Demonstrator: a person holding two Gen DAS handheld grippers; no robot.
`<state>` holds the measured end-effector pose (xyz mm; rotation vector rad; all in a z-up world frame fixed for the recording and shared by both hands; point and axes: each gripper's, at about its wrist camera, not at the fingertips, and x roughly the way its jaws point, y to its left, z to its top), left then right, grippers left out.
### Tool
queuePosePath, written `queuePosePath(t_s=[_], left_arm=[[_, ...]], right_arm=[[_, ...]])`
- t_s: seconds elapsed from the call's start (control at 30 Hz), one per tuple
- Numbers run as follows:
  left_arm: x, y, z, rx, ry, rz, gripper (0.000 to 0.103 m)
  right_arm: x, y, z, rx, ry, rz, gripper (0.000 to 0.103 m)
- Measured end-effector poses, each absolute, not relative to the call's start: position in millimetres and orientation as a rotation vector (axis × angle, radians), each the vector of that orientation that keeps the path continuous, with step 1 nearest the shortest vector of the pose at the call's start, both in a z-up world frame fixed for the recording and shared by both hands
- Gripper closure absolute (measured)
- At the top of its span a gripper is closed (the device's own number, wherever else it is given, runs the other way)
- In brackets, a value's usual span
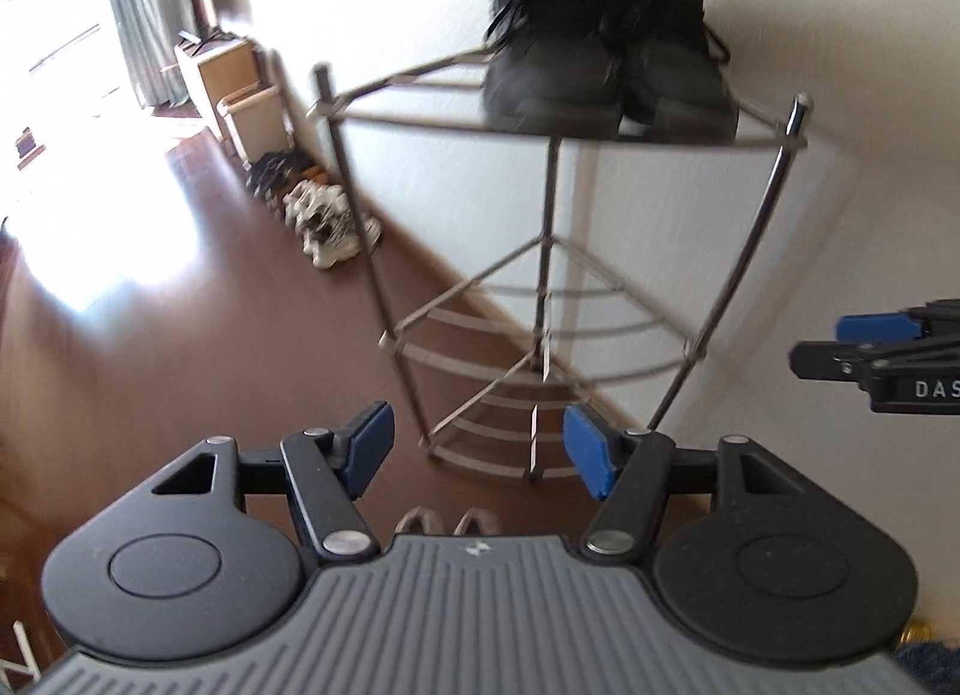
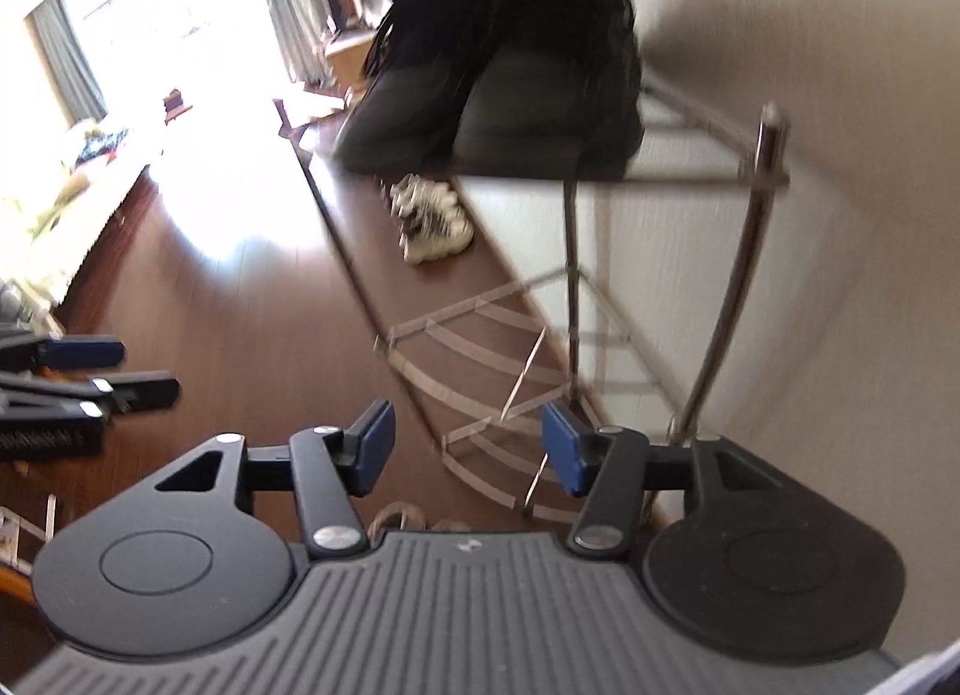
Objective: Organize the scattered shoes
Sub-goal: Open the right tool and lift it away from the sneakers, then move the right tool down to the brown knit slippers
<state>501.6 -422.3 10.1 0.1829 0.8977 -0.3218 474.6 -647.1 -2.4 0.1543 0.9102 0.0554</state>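
A: Status, both tools?

B: Left tool [image 1: 477, 446] – jaws apart, medium gap, nothing between the pads. Right tool [image 2: 465, 446] – same: pads apart, empty. Both sit in front of the corner rack [image 1: 792, 119], clear of it.

A: Task items?

B: Pair of black high-top shoes [image 1: 606, 53] on the rack's top shelf, toward its right end, side by side, toes facing out. Pair of white-and-grey sneakers [image 1: 333, 227] on the floor [image 1: 150, 371] along the wall, left of the rack. More dark footwear beyond them; too blurred to ID. Lower rack tiers look bare.

A: Step in hand, as judged?

B: Probably fetch the next pair – the sneakers. Procedure: 1) swing the tools left, away from the rack posts. 2) One shoe per tool; grip at heel collar, not laces. 3) Lift level; place on a lower tier, toes out, matching the top pair.

A: Risks?

B: Shelf bars are thin w/ gaps – a shoe can tip through. Keep clear of the black pair; they sit near the front edge.

A: Room?

B: Dark wood floor, strong window glare at left, curtains, low furniture along the wall.
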Motion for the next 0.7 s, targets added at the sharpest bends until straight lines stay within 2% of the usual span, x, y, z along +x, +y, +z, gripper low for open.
queuePosePath(t_s=[0.37,0.7], left_arm=[[396.1,-322.9,-3.7,0.136,0.953,-0.24,0.038],[360.0,-299.0,-43.7,0.07,1.057,-0.214,0.038]], right_arm=[[377.9,-580.7,-34.3,0.207,1.004,0.077,0.041],[356.3,-571.8,-58.4,0.196,1.097,0.086,0.038]])
